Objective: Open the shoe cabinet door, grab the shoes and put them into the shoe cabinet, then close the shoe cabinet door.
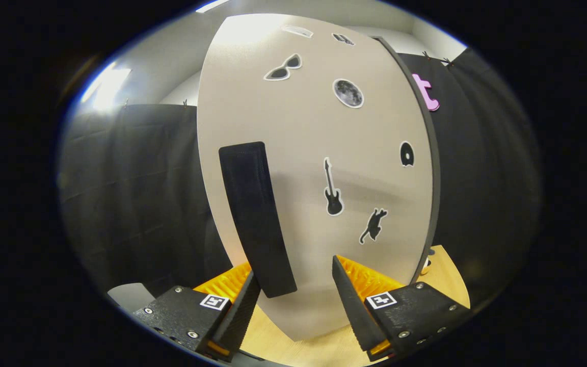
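The door (314,153) is standing just ahead of the fingers (296,298), a smooth, matte beige panel with a thin dark edge running down its right side. A long, flat black handle (255,219) with a fine grainy texture is sitting upright on the door's left half, its rounded lower end reaching down into the gap between the fingers. The fingers are spread fairly wide and are gripping nothing; the left one is lying close beside the handle's lower end, though whether it is touching cannot be told, while the right one is standing apart from it. Each finger is showing a ribbed, ridged inner face. Flat cut-out stickers are dotting the door: sunglasses (284,68), a round moon (348,93), a guitar (332,188) and a cat (373,225). Below the door, a pale wooden surface (446,280) is showing, smooth and lightly grained.
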Demonstrator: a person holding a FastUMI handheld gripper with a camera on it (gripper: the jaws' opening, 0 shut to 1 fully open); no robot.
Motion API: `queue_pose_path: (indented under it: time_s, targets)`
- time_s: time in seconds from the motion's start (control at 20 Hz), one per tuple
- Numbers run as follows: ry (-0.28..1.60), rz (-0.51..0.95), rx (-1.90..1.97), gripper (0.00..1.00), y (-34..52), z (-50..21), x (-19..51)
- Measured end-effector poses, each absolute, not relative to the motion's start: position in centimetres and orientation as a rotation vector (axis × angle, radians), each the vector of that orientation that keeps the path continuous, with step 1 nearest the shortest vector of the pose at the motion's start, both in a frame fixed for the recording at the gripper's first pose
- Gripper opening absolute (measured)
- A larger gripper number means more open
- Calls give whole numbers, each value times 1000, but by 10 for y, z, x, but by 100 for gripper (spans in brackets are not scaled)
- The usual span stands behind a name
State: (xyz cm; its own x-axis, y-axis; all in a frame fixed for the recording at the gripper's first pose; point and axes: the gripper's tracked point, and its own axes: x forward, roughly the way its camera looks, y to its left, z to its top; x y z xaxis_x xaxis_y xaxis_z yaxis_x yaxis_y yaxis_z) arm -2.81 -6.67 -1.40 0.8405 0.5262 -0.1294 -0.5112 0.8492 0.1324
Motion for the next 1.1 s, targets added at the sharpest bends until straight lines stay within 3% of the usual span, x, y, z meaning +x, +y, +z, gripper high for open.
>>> queue_pose_path:
  time_s: [0.55, 0.7, 1.1]
  targets:
    - [141, 528, 75, 88, -64, -12, -22]
    - [131, 514, 72, 93, -61, -16, -19]
    - [90, 411, 65, 96, -57, -12, -11]
